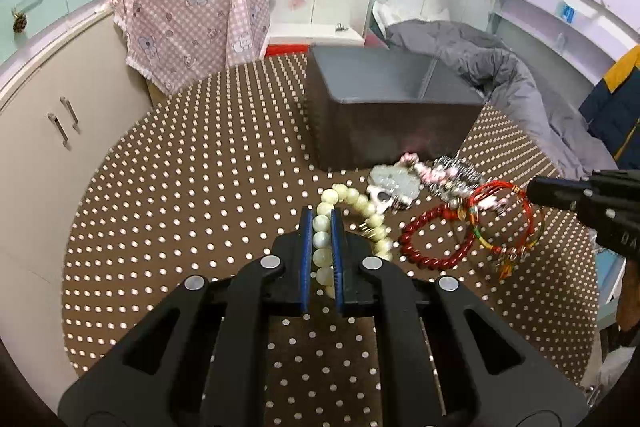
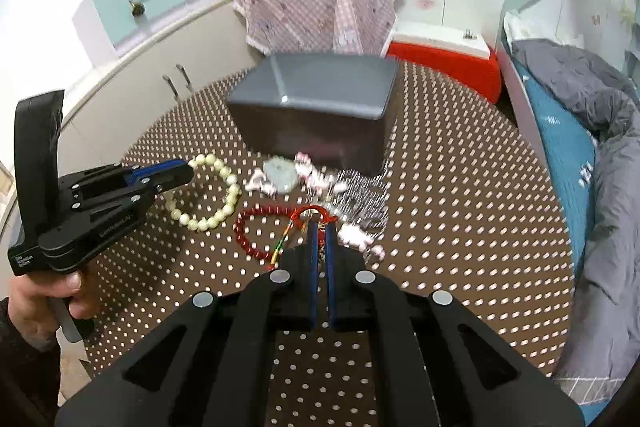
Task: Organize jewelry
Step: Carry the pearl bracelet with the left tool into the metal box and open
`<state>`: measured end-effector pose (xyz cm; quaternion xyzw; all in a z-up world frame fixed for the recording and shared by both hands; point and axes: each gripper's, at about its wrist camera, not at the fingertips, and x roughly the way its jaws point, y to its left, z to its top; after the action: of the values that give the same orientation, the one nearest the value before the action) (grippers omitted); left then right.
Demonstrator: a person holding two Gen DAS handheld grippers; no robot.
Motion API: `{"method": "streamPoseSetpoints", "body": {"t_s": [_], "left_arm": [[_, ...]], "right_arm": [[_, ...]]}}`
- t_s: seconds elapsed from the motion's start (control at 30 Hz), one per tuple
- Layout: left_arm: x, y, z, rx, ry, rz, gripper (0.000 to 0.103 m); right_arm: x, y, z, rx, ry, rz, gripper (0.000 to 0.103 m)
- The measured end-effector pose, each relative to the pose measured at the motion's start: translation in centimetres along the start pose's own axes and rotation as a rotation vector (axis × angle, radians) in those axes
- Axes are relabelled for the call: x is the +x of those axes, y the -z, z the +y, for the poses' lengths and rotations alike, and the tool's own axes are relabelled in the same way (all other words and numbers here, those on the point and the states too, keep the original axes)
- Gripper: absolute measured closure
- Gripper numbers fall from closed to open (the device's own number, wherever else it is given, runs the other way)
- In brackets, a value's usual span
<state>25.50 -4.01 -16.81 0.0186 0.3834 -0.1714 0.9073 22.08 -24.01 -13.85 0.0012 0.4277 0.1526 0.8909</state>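
Left claw (image 1: 321,223) is clamped nearly closed on the pale bead bracelet (image 1: 362,207), which lies w/ the rest of the pile on the dotted counter (image 1: 180,187), just in front of the grey box (image 1: 384,99). Right claw (image 2: 319,227) is pinched nearly closed on the red cord bracelet (image 2: 316,211), beside the dark red bead bracelet (image 2: 250,231). Imo a slow, straight lift is called for so the tangled silver/pink pieces (image 2: 352,199) aren't dragged along; each bracelet prob best dropped into its own box compartment. Which one goes where can't be told.
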Motion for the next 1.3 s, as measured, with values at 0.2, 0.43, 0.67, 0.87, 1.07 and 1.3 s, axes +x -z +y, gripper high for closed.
{"method": "streamPoseSetpoints", "body": {"t_s": [0.2, 0.43, 0.67, 0.87, 1.07, 1.3], "left_arm": [[-2.4, -1.5, 0.2, 0.012, 0.004, -0.065, 0.094], [-4.8, -3.4, -0.2, 0.013, 0.037, -0.143, 0.094], [-6.9, -8.6, -1.1, 0.047, 0.075, -0.268, 0.094], [-3.9, -12.1, -2.2, 0.054, 0.108, -0.252, 0.093], [0.5, -12.6, -1.8, 0.019, 0.010, -0.196, 0.009], [-1.8, -11.5, 0.3, -0.055, -0.052, -0.235, 0.009]], "right_arm": [[-2.5, -1.5, -0.7, -0.003, -0.036, -0.066, 0.101], [-5.5, -3.5, -1.0, -0.018, -0.062, -0.157, 0.101], [-7.4, -8.4, -1.5, -0.054, -0.060, -0.269, 0.101], [-3.7, -11.5, -3.0, -0.033, -0.083, -0.234, 0.101], [1.5, -12.1, -4.8, 0.029, -0.059, -0.124, 0.073], [-0.4, -11.0, -7.5, 0.164, -0.031, -0.205, 0.008]]}}
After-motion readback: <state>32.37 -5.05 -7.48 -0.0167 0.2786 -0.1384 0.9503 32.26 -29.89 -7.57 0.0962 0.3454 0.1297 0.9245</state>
